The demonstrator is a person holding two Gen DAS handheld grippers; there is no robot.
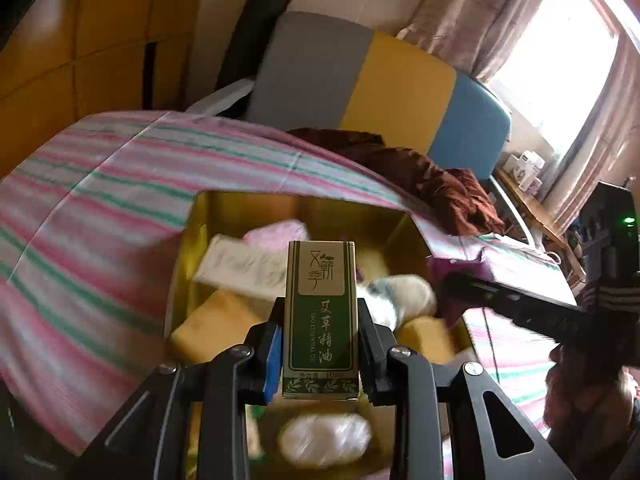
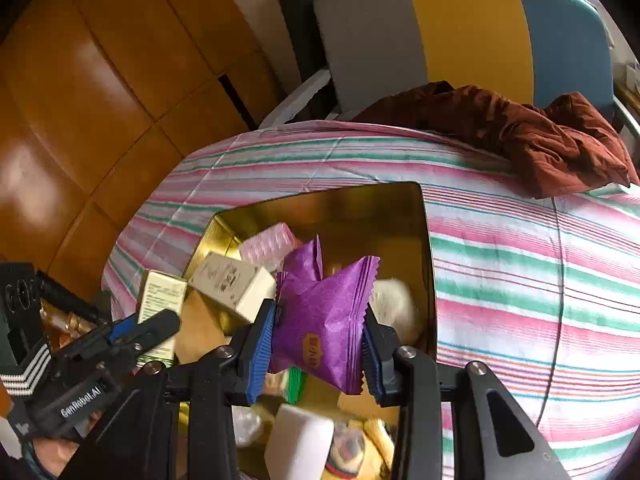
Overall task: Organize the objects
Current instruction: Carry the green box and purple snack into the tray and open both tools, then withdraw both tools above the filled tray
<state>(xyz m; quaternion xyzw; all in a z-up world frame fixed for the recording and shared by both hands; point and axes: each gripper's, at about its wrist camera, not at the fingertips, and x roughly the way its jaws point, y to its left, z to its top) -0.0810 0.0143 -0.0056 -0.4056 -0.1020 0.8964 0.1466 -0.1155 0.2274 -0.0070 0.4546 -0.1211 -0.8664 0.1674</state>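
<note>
My left gripper [image 1: 320, 344] is shut on a green and cream essential-oil box [image 1: 320, 316], held upright above a gold tin [image 1: 224, 208] on the striped bed. My right gripper [image 2: 320, 344] is shut on purple snack packets [image 2: 324, 320], held over the same gold tin [image 2: 424, 240]. The tin holds a white box [image 2: 236, 284], a pink packet [image 2: 268, 244], yellow blocks [image 1: 212, 328] and white wrapped items [image 1: 408, 292]. The left gripper [image 2: 152, 332] with its box [image 2: 160, 296] shows at the left of the right wrist view. The right gripper [image 1: 520, 304] shows at the right of the left wrist view.
The pink, green and white striped bedcover [image 2: 520, 272] surrounds the tin. A crumpled brown garment [image 2: 540, 136] lies at the far side. A grey, yellow and blue headboard [image 2: 460, 32] stands behind. A wooden floor [image 2: 100, 120] is on the left. A shelf with small boxes [image 1: 524, 172] is by the window.
</note>
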